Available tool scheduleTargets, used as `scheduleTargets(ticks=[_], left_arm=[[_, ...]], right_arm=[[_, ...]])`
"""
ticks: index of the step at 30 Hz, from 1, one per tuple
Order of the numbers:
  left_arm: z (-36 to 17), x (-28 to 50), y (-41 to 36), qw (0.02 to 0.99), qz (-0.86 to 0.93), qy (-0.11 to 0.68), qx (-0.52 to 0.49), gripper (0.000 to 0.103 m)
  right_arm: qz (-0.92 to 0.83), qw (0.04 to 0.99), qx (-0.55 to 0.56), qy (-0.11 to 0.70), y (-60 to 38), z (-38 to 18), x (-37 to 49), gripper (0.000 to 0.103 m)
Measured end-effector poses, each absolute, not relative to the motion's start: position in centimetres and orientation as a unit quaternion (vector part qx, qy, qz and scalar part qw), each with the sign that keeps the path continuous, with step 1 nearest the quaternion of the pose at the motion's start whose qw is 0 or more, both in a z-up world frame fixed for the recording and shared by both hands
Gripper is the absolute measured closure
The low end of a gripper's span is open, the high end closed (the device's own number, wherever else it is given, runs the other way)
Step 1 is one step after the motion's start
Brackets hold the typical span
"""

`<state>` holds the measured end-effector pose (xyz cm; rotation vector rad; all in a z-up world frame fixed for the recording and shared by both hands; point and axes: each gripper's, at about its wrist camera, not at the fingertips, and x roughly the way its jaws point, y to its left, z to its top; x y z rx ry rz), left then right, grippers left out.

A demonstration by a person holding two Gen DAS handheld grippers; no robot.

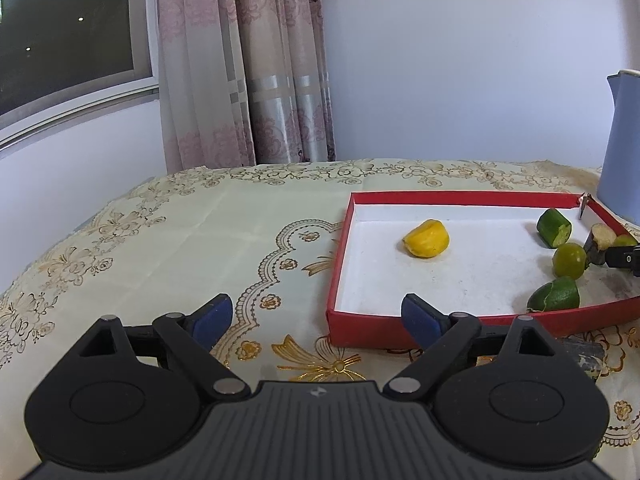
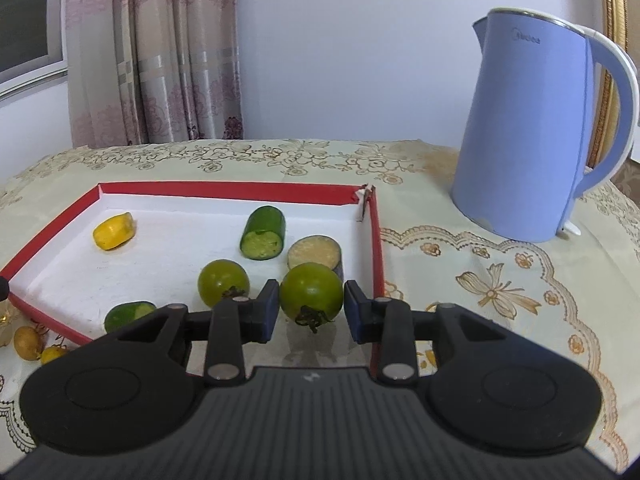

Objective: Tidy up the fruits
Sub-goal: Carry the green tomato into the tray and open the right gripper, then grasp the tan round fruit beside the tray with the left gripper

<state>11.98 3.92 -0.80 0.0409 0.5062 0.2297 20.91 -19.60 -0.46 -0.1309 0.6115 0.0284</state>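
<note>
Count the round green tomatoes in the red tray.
2. One green tomato sits between the right gripper fingers near the tray's right wall; the other tomato lies just left. None seems hidden.

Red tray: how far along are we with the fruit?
Done: five pieces lie in the red tray, including the yellow piece and cucumber chunk. In hand: the right tool flanks a green tomato inside the tray; grip unclear. Remaining: two small yellow fruits outside the tray; the left tool is open, empty.

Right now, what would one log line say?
left gripper: open, empty, beside red tray | right gripper: open around green tomato, not clamped | tray: six pieces
</note>
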Motion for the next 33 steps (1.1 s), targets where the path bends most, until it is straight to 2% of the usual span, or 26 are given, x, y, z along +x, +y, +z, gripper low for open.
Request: scheduleTargets(ticks=[10,12,14,19,30,33], left_arm=[[-1.0,12.1,4.1,0.960,0.114,0.253,0.018,0.011],[-0.9,12.1,4.2,0.961,0.116,0.252,0.016,0.011],[-1.1,12.1,4.2,0.960,0.117,0.253,0.019,0.011],[-1.2,11.7,3.1,0.961,0.110,0.248,0.057,0.011],[-2.1,8.6,-0.2,0.967,-0.028,0.212,0.138,0.011],[-2.4,9.0,-0.2,0.965,-0.036,0.224,0.133,0.017]], right_arm=[[0.042,0.962,-0.086,0.254,-18.2,3.3,15.9,0.059],[0.052,0.966,-0.074,0.244,-18.0,3.8,14.1,0.056],[0.064,0.968,-0.051,0.237,-18.0,3.4,12.6,0.050],[0.079,0.965,-0.034,0.249,-18.1,1.8,11.9,0.050],[0.106,0.962,-0.027,0.249,-18.2,1.5,11.3,0.050],[0.103,0.962,-0.034,0.251,-18.1,1.4,11.3,0.050]])
